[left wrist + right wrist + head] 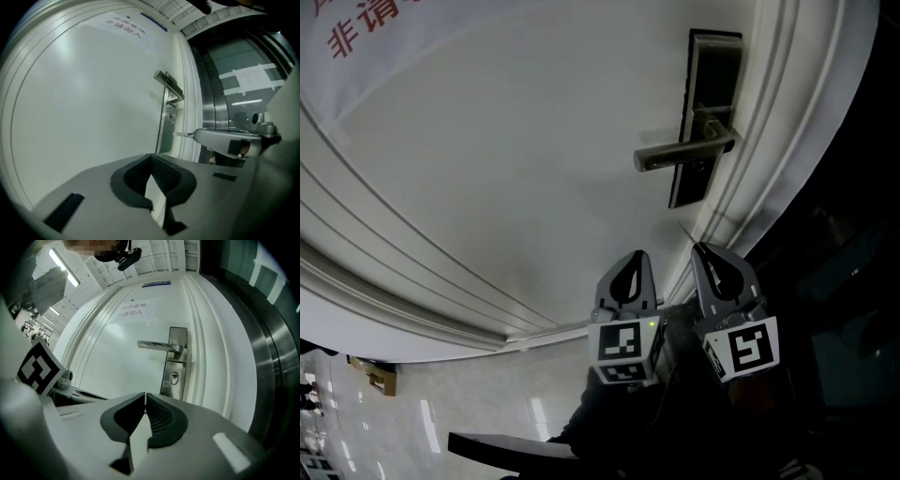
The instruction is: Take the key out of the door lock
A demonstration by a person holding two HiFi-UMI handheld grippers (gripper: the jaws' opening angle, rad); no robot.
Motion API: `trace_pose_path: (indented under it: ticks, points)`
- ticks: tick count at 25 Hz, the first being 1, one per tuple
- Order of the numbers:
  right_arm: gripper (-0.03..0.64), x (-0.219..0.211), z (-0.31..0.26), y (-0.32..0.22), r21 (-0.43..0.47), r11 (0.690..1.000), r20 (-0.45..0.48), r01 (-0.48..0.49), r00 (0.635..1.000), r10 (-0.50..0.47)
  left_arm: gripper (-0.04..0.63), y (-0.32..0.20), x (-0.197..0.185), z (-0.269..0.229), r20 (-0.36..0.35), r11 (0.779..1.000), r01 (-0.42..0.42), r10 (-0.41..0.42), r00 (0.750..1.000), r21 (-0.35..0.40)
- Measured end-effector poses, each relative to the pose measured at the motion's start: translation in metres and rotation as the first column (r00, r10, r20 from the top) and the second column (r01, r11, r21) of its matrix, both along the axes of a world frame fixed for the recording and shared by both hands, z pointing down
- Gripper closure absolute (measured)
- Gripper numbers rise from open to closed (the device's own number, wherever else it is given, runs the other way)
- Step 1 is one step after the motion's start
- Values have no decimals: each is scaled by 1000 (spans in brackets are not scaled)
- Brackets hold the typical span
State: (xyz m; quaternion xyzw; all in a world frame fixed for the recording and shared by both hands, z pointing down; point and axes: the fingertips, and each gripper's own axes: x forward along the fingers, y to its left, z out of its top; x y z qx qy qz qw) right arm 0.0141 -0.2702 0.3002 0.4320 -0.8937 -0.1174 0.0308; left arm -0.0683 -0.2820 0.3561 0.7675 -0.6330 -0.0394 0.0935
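A thin silvery sliver, judged to be the key (182, 134), is seen pinched at the very tips of the right gripper (703, 249), whose jaws are closed down on it so that no gap is left between the pads. The key's long axis is carried on along the line of the jaws and is pointed at the latch edge of the door (487, 169). From the right gripper view, the lock plate (174, 363) is found straight ahead and a little above, and the keyhole (174, 377) under the lever handle (157, 345) is shown dark and unfilled (so the key is taken to be already out of the lock). A clear gap is seen between the key's tip and the plate, and nothing is touched by it. The left gripper (634, 259) is held just beside the right one, on the side farther from the lock; its jaws are likewise brought together at the tips and nothing is held in them. The right gripper is the nearer to the lock, so any drawing back of the key would fall to it.
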Motion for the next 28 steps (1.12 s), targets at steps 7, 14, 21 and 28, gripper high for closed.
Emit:
trace_pose_path:
  ticks: [7,14,21,28]
  points:
    - [604,-1,-1,-2,3,1000,1,2,1000,-2,597,-1,-3,-1,7,1000,3,-3,1000,-8]
    - [604,0,-2,-1,3,1000,3,11,1000,-11,595,-2,0,-2,12,1000,-1,1,1000,-10]
    - [604,2,-3,1,2,1000,4,15,1000,-15,595,-2,2,-1,10,1000,-5,5,1000,-12]
    - [604,-1,-2,1,1,1000,3,22,1000,-22,597,-2,1,-3,3,1000,-2,2,1000,-7]
